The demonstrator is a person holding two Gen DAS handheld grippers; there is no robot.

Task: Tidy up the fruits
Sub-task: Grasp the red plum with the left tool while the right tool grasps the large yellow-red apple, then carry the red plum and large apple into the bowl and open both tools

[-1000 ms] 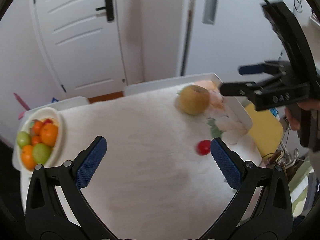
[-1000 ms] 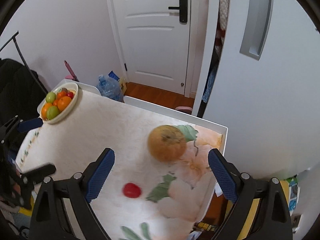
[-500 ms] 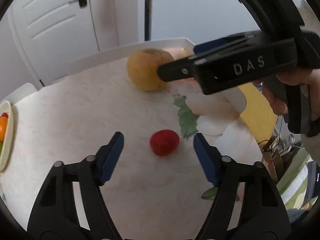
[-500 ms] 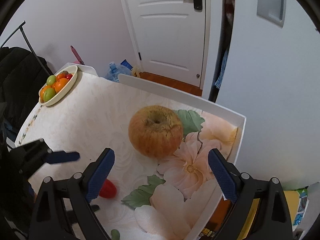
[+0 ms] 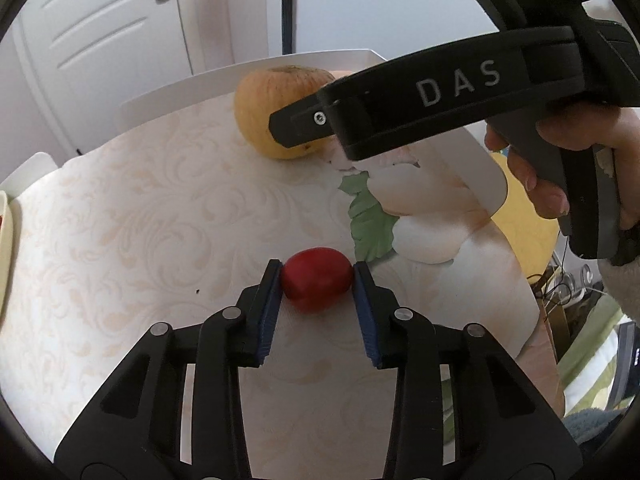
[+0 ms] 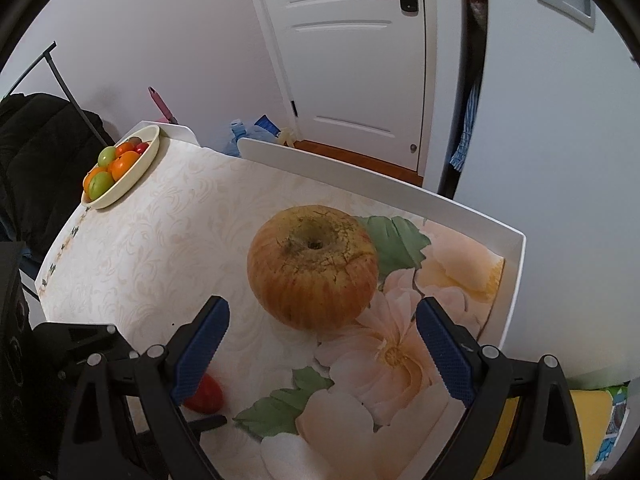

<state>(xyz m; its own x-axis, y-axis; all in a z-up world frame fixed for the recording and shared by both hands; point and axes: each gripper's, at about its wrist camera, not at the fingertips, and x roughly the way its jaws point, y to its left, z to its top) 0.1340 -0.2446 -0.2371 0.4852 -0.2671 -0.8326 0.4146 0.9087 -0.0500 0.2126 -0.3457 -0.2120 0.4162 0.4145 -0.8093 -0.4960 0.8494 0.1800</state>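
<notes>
My left gripper [image 5: 316, 280] is shut on a small red fruit [image 5: 317, 283] that rests on the table; its blue pads [image 5: 271, 308] press both sides. The red fruit also shows in the right wrist view [image 6: 206, 396], partly behind a finger. A large yellow-orange apple [image 6: 313, 268] sits on the flowered tablecloth; it also shows in the left wrist view [image 5: 276, 104], partly behind the right gripper's arm [image 5: 420, 100]. My right gripper [image 6: 322, 346] is open, just short of the apple, its fingers wide on either side. A cream bowl [image 6: 134, 172] of oranges and green fruits stands at the far left corner.
The table [image 6: 152, 240] has a raised white rim [image 6: 360, 176] along its far and right edges. A white door [image 6: 352, 52] and wall lie behind. A black coat [image 6: 36, 140] hangs to the left of the table. A yellow seat [image 5: 524, 216] stands beside the table's right edge.
My left gripper moved forward onto the red fruit and closed on it. My right gripper moved closer to the apple and stays open.
</notes>
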